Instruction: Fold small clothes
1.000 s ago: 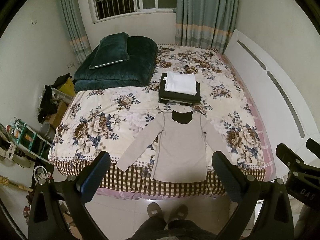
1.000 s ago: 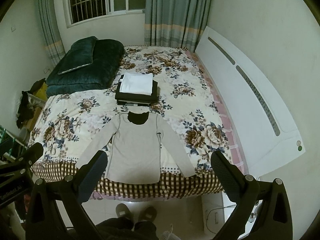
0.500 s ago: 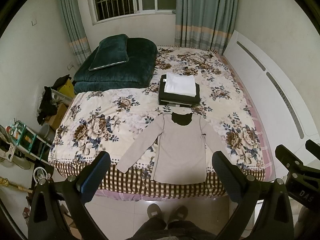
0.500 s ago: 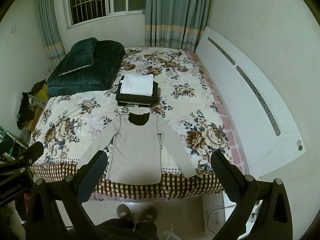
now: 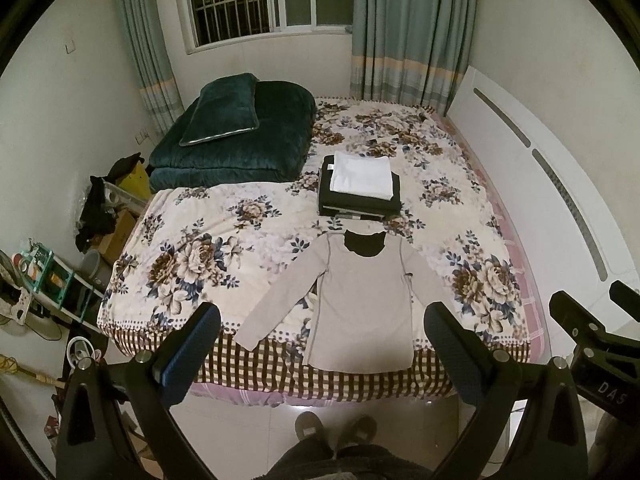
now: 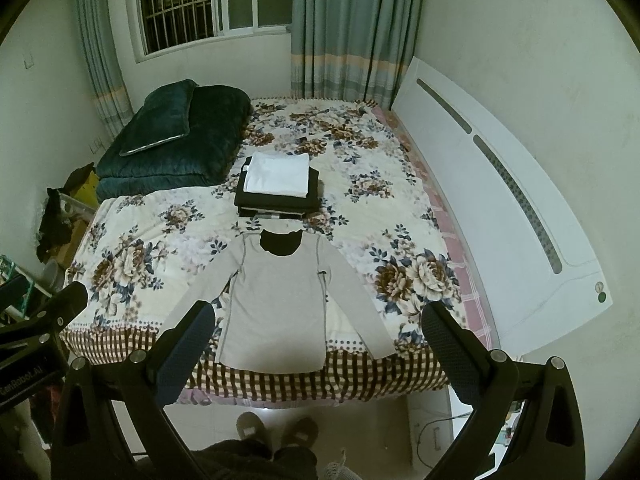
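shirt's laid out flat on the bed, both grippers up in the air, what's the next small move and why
Probably lower the left gripper to the shirt's left sleeve to fold it inward. The shirt lies flat with sleeves spread, unfolded, near the folded stack, and both grippers, right included, are open, holding nothing.

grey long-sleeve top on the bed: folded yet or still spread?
Spread. The grey long-sleeve top lies flat on the floral bedspread, both sleeves angled outward, hem at the bed's near edge. No fold visible.
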`<state>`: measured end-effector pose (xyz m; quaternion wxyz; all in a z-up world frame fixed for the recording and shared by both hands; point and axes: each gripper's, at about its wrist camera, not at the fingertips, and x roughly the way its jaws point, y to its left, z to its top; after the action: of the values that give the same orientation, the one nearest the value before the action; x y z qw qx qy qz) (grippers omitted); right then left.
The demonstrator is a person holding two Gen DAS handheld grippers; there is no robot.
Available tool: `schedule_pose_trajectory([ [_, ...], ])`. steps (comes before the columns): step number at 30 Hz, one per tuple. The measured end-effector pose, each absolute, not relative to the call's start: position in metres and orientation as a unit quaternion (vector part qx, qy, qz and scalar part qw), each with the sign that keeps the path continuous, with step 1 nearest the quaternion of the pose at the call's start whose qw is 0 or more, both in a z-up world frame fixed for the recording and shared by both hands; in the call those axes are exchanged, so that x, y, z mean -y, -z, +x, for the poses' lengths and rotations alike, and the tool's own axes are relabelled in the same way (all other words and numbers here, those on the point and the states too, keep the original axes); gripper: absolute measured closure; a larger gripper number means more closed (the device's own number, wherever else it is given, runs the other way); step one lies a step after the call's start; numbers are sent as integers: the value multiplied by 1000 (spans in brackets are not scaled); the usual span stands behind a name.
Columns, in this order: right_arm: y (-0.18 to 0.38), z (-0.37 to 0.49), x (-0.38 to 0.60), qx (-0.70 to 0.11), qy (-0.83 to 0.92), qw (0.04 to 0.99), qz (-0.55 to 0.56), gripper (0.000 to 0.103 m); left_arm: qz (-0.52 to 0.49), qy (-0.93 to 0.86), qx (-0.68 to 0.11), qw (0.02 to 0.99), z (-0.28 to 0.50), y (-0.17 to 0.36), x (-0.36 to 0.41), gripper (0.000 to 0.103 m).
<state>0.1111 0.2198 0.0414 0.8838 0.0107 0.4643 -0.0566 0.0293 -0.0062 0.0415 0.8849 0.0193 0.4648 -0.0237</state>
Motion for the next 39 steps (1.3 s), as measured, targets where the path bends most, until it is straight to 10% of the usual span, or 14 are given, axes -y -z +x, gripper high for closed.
schedule_pose_trajectory([
  [26, -23, 116, -237, -470, 84, 878, 35, 0, 32, 20, -438, 898, 48, -15, -7, 0],
  [39, 278, 156, -50, -562, 260, 749, 233, 0, 99, -27, -480, 871, 157, 213, 20, 0],
])
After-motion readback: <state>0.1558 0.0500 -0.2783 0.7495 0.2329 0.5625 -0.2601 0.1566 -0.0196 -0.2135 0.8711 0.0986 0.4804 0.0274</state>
